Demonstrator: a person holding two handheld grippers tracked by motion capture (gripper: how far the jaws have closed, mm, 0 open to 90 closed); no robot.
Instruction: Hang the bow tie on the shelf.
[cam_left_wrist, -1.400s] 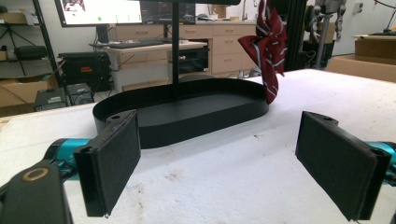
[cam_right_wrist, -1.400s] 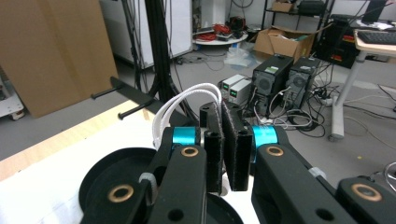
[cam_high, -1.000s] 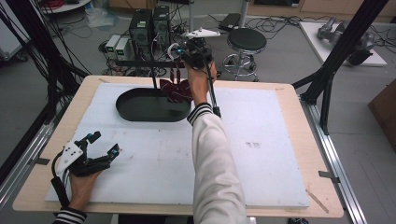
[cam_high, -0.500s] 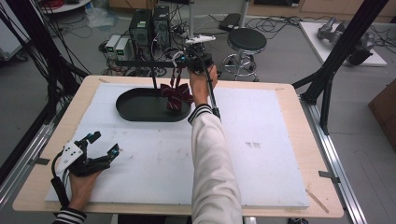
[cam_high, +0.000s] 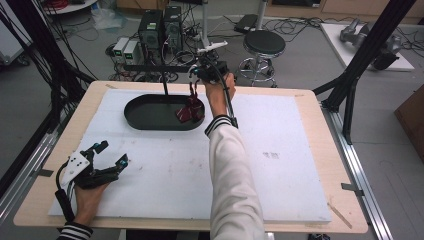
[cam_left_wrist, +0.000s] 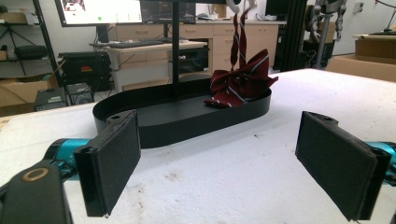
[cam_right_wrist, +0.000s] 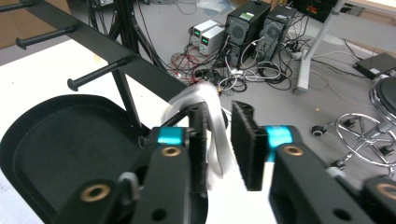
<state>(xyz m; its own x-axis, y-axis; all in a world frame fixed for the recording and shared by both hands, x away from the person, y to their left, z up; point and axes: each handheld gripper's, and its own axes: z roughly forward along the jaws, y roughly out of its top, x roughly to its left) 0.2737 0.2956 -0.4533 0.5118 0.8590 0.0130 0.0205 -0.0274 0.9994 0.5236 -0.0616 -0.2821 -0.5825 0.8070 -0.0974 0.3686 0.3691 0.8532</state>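
Observation:
A dark red striped bow tie (cam_high: 190, 111) (cam_left_wrist: 240, 84) rests on the right end of a black oval tray (cam_high: 145, 117) (cam_left_wrist: 154, 128). Its strap runs straight up to a white band (cam_right_wrist: 212, 121). My right gripper (cam_high: 196, 75) (cam_right_wrist: 219, 112) hangs above the tie, and its jaws have just been opening. The white band lies between them against one pad, with a gap to the other. A black post (cam_high: 165, 85) rises from the tray to a bar with pegs (cam_right_wrist: 107, 42). My left gripper (cam_high: 111, 153) (cam_left_wrist: 217, 163) lies open at the table's front left, holding nothing.
A white board (cam_high: 280, 150) covers the wooden table. Behind the table on the floor stand computers (cam_high: 160, 25), cables and a round stool (cam_high: 265, 42). Black frame struts (cam_high: 350, 85) rise at the table's right and left sides.
The right hand has come down a little and the bow tie has settled onto the tray. The right jaws have parted. The left hand has kept still.

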